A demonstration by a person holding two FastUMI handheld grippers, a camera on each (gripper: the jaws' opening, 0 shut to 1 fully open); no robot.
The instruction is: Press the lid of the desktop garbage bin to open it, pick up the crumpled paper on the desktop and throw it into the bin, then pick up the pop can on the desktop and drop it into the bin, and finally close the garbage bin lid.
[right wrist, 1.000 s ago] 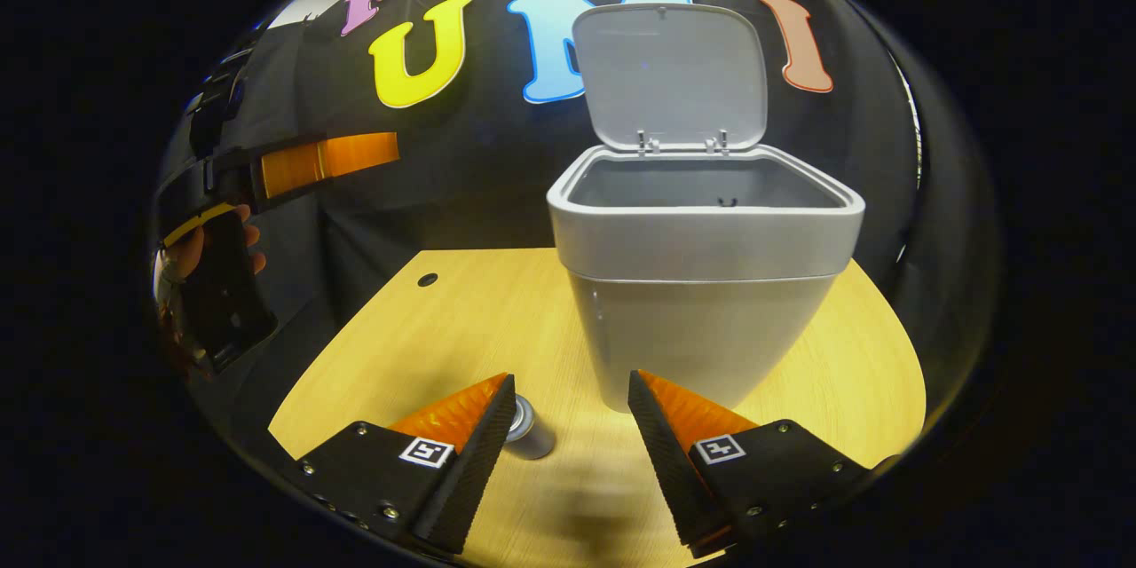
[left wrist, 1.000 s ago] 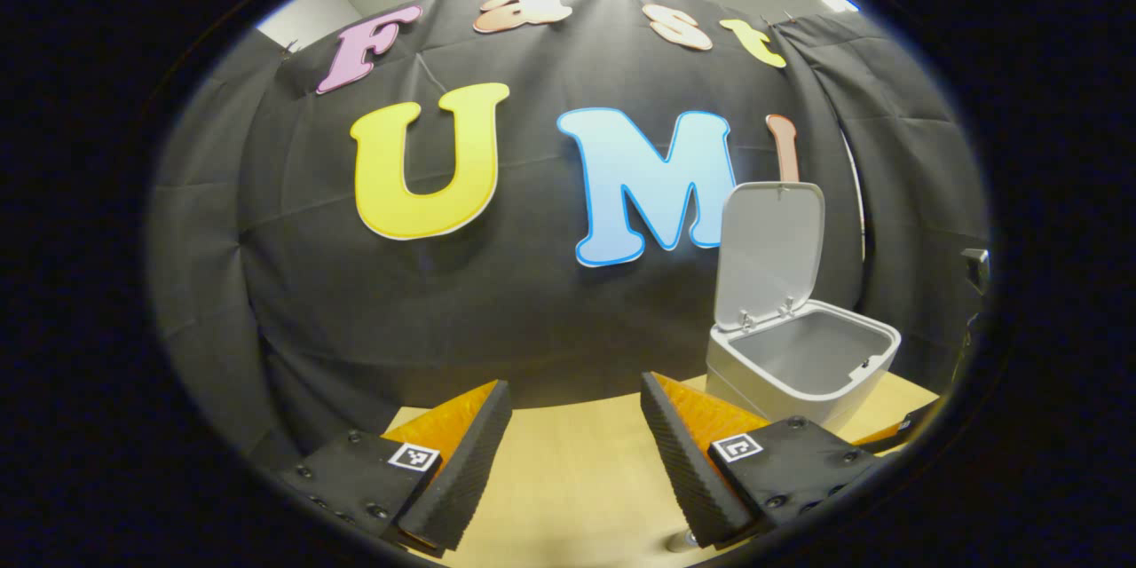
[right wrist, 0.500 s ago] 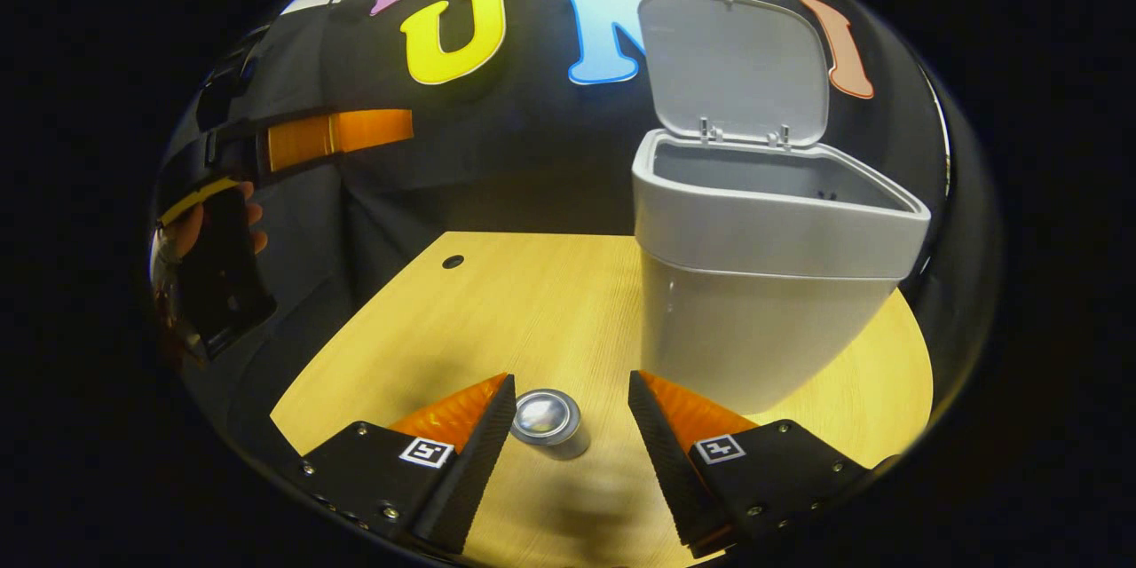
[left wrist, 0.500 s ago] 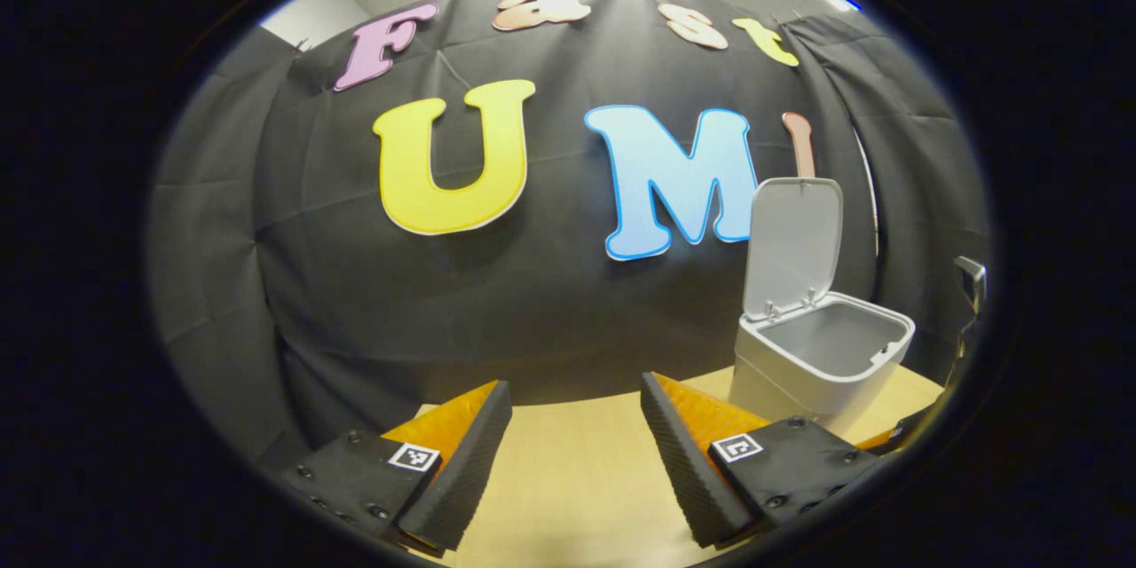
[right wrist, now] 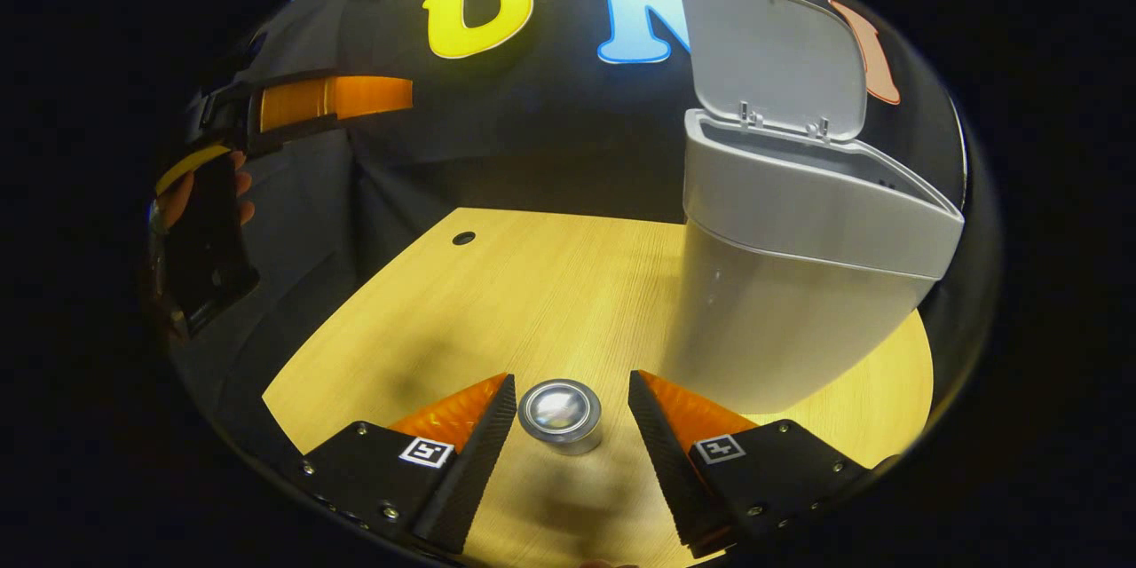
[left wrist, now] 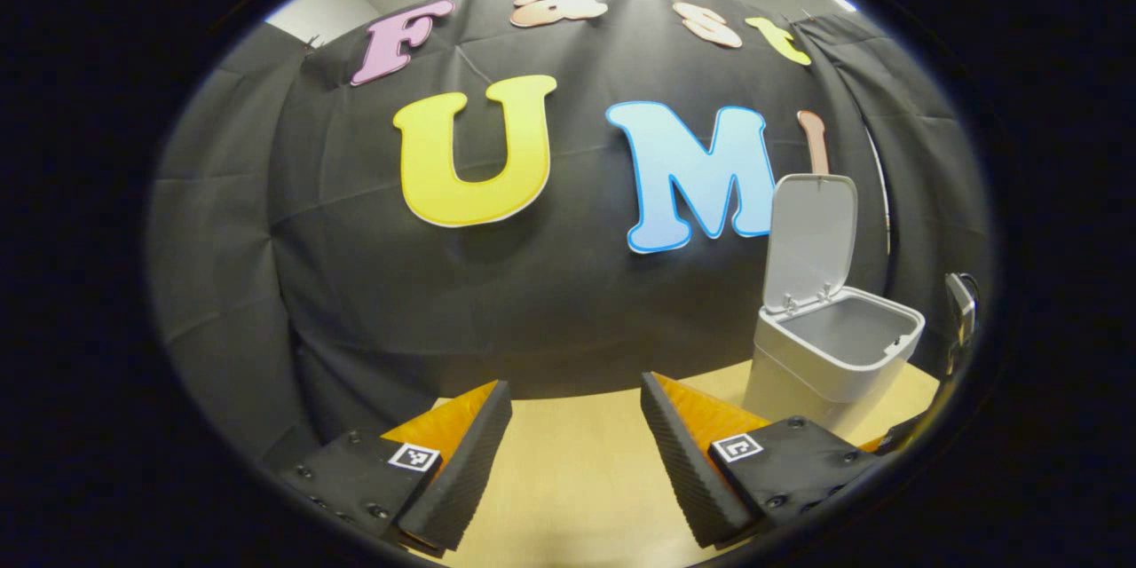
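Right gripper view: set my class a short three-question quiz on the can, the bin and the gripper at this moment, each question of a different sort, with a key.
1. True or false: the bin has its lid standing open.
2. Where is the can relative to the right gripper?
A. Clamped and lifted off the table
B. Standing on the table between the open fingers, not gripped
C. Inside the bin
3. Fill in: the left gripper is ____ and holds nothing.

Key
1. True
2. B
3. open
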